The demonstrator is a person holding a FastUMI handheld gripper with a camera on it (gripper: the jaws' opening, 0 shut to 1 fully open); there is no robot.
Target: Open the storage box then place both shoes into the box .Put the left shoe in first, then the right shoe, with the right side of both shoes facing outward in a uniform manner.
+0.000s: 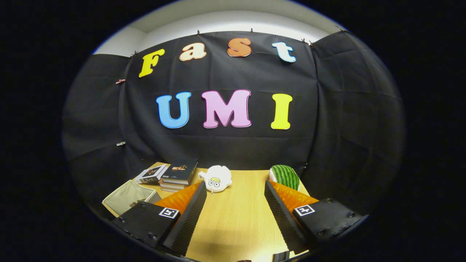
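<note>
My gripper (235, 203) is open above a wooden table (236, 225), its two fingers spread wide with only bare tabletop between them. A beige fabric storage box (127, 196) stands at the table's left edge, just outside the left finger (191, 214); its top looks open and something small and dark lies inside. Whether that is a shoe I cannot tell.
Beyond the fingers, a white plush toy (216, 178) lies near the table's back. A stack of books (178, 174) sits left of it, with another book (151, 174) beside. A watermelon-patterned plush (285, 176) rests at the back right. Black cloth walls close the booth.
</note>
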